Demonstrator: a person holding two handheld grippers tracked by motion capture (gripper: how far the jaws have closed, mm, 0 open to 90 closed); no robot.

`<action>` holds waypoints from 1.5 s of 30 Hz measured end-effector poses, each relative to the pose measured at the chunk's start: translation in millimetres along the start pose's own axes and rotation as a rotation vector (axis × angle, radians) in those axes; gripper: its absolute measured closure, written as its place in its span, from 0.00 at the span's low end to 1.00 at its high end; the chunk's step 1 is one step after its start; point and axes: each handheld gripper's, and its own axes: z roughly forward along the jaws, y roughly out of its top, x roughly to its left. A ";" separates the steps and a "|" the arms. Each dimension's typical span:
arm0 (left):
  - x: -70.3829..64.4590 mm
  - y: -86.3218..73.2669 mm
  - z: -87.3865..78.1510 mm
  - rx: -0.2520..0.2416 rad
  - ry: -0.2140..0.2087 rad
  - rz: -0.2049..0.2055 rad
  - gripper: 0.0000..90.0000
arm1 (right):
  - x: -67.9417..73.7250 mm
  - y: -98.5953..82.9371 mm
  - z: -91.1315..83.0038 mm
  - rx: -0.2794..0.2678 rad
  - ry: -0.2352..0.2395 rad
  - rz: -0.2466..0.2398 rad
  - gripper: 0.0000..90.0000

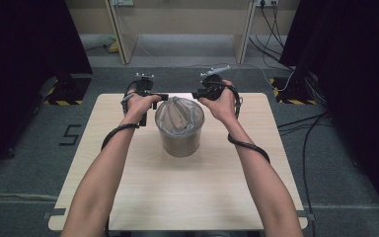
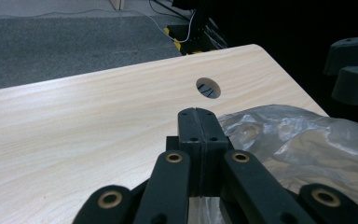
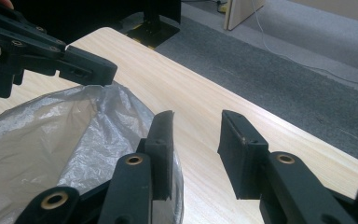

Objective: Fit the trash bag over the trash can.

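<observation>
On the wooden table (image 1: pixel 143 197) in the high view stands a round bin (image 1: pixel 179 138), slightly behind the table's middle, lined with a clear plastic bag (image 1: pixel 177 114) whose edge folds over the rim. A person's forearms come in from the bottom edge, and the hands meet at the bin's far side: the left gripper (image 1: pixel 162 97) sits at the rim's back left, the right gripper (image 1: pixel 196 95) at its back right, close to each other above the liner. From the left gripper view, the left gripper (image 2: pixel 196 122) has its two black jaws pressed flat together with no gap; whether a fold of film is caught between them cannot be told. The crinkled bag (image 2: pixel 303 144) lies just beside and below the jaws on the right, and a round hole (image 2: pixel 208 87) shows in the tabletop (image 2: pixel 74 126) beyond. From the right gripper view, the right gripper (image 3: pixel 196 140) holds its jaws well apart with bare wood between them; one jaw is at the bag's (image 3: pixel 51 140) edge. Farther off, the left gripper (image 3: pixel 98 72) touches the top of the bag's raised edge.
</observation>
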 end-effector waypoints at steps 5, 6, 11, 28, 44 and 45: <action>2.8 -1.8 1.2 0.018 0.001 -0.003 1.00 | -1.1 -1.1 -0.1 -0.001 -0.001 0.001 0.72; 3.1 -2.1 1.3 0.021 0.000 -0.007 1.00 | -1.2 -1.3 -0.2 -0.001 -0.003 0.001 0.72; 5.2 -3.3 0.7 0.041 0.001 -0.008 1.00 | -3.0 -3.0 -2.0 -0.001 -0.007 0.007 0.72; 17.6 -10.2 -27.7 -0.016 0.051 -0.030 0.66 | 12.6 -1.1 -16.5 -0.013 0.013 -0.013 0.63; -16.8 -9.4 -52.7 -0.064 0.021 0.135 0.64 | 37.5 4.1 -26.6 0.024 0.057 -0.060 0.48; -16.9 -8.1 -50.6 -0.063 0.021 0.135 0.66 | 37.0 4.6 -26.0 0.013 0.060 -0.054 0.48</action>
